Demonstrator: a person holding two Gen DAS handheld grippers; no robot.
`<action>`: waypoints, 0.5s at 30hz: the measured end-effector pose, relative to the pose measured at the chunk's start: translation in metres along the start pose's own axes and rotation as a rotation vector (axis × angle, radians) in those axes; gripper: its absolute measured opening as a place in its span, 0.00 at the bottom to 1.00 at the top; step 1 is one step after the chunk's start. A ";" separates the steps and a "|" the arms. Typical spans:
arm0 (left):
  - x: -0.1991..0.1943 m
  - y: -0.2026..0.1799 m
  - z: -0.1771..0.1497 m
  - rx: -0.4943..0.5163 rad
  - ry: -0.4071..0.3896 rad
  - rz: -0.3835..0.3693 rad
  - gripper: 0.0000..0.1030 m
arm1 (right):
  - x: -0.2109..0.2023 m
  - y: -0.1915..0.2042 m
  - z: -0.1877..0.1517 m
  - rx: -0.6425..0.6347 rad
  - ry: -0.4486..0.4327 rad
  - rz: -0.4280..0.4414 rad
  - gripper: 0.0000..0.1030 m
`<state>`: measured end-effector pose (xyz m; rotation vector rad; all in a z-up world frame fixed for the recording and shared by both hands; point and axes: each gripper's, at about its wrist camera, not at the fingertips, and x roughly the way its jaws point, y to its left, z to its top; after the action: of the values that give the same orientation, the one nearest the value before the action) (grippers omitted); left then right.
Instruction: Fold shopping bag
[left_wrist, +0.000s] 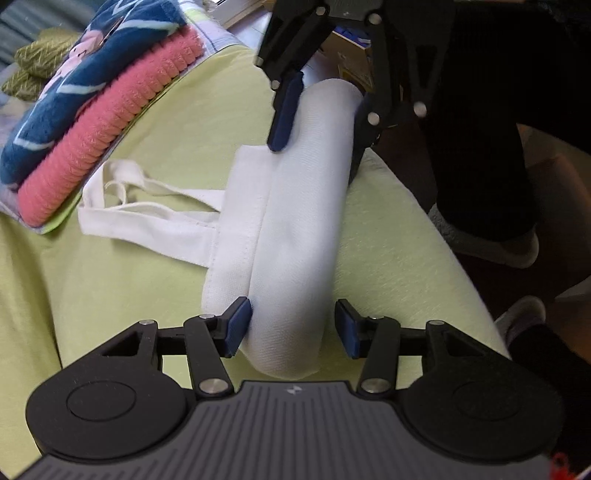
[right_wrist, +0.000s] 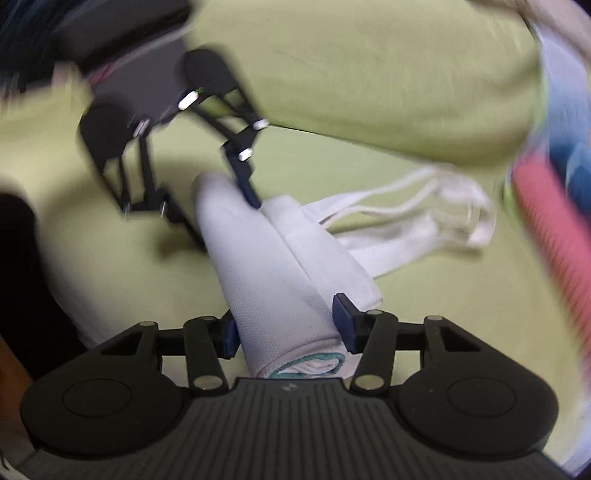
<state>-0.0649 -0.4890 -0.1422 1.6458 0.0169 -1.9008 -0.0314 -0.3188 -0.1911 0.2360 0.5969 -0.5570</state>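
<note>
1. Here we are working with one white shopping bag (left_wrist: 295, 229), rolled into a single thick cylinder and lying on the green sheet (left_wrist: 147, 280).
2. We are counting two grippers, one at each end of the roll.
3. We are holding the left gripper (left_wrist: 293, 326) over the near end in its own view. Its jaws are standing about half open, the left pad touching the roll's side and the right pad standing just clear of it.
4. We are straddling the opposite end with the right gripper (right_wrist: 286, 323). Its jaws are sitting partly closed, both pads against the sides of the roll, which shows a teal edge at its open end.
5. We are seeing two fabric handles (left_wrist: 147, 206) trailing loose from the unrolled flap, lying flat on the sheet beside the roll.
6. We are noting one stack of folded textiles (left_wrist: 92, 110) well apart from the bag: one pink knit and one dark blue patterned piece on top.
</note>
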 end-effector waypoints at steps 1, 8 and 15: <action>0.001 0.005 0.001 -0.022 -0.001 -0.006 0.52 | -0.002 -0.008 0.001 0.079 -0.002 0.032 0.47; 0.012 0.042 0.009 -0.098 0.003 -0.041 0.52 | 0.007 -0.065 0.005 0.499 0.022 0.204 0.47; 0.031 0.052 0.013 -0.119 0.015 -0.033 0.56 | 0.009 -0.086 -0.007 0.734 0.044 0.296 0.46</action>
<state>-0.0536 -0.5497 -0.1474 1.5886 0.1613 -1.8749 -0.0770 -0.3914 -0.2068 1.0154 0.3682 -0.4638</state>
